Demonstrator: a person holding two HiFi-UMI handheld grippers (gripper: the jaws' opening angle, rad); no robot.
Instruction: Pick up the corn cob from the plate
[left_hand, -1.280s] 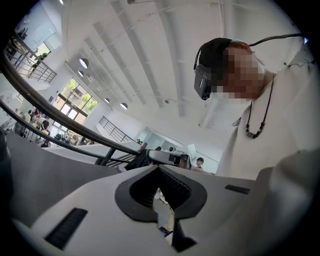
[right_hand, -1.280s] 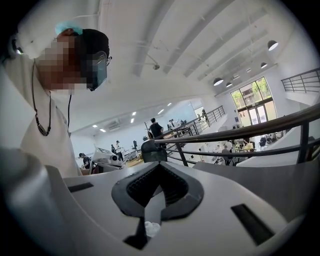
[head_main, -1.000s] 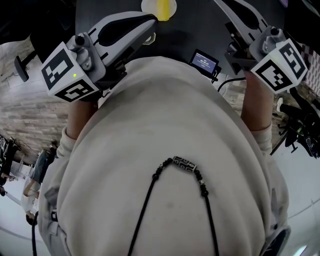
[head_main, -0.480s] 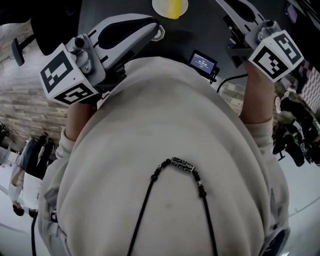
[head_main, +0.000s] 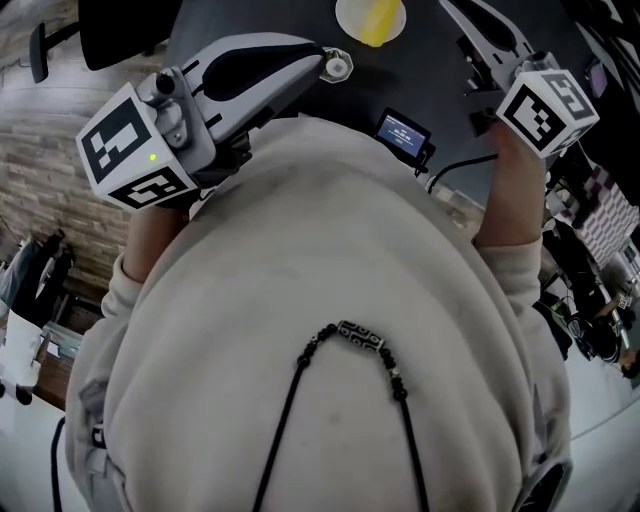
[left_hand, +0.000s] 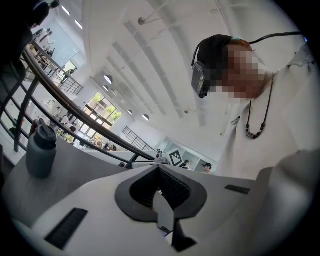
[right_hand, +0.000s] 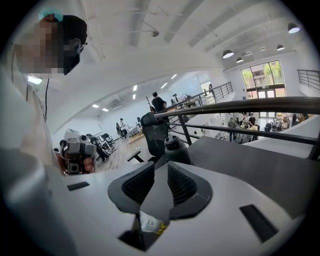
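The yellow corn cob (head_main: 381, 20) lies on a small white plate (head_main: 348, 17) on the black table at the top edge of the head view. My left gripper (head_main: 331, 66) reaches in from the left, its tips just short of the plate and to its left. Its pads (left_hand: 175, 187) meet at their far tips with nothing between them. My right gripper (head_main: 464, 13) comes in from the right, right of the plate. Its jaws (right_hand: 167, 165) are opening by a narrow gap and hold nothing. A white and yellow scrap (right_hand: 150, 223) shows through that gap.
A small black device with a lit screen (head_main: 405, 128) and its cable sit by the person's chest, whose torso fills most of the head view. A grey bottle (left_hand: 41, 150) stands on a grey table. An office chair (right_hand: 155, 132) and railings stand behind.
The plate with the corn has slid right and slightly down in the head view. The left gripper's tip has crept toward it. The right gripper's marker cube has shifted a little left.
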